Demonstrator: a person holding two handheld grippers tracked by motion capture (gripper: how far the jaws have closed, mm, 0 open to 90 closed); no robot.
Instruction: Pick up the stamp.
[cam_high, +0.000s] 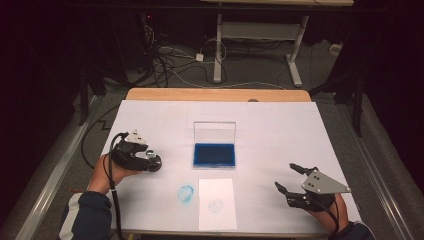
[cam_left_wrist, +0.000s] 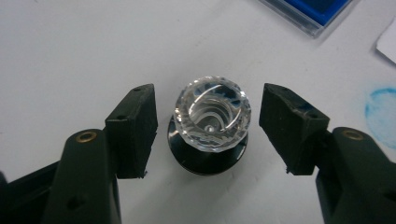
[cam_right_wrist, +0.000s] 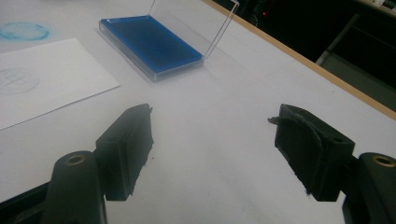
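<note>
A: So where's our left gripper at?

B: We've got the stamp sitting right between its jaws, upright on the table, small gap each side, pads not touching. So spread.

A: And our right gripper?

B: Spread too, nothing in it. Farther out we see the paper, then the blue ink pad, lid up.

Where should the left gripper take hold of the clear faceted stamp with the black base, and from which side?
Grip the clear faceted stamp by its round crystal knob, level from the side. It stands upright on its black base, and the left gripper already has a jaw on either side, not yet touching.
</note>
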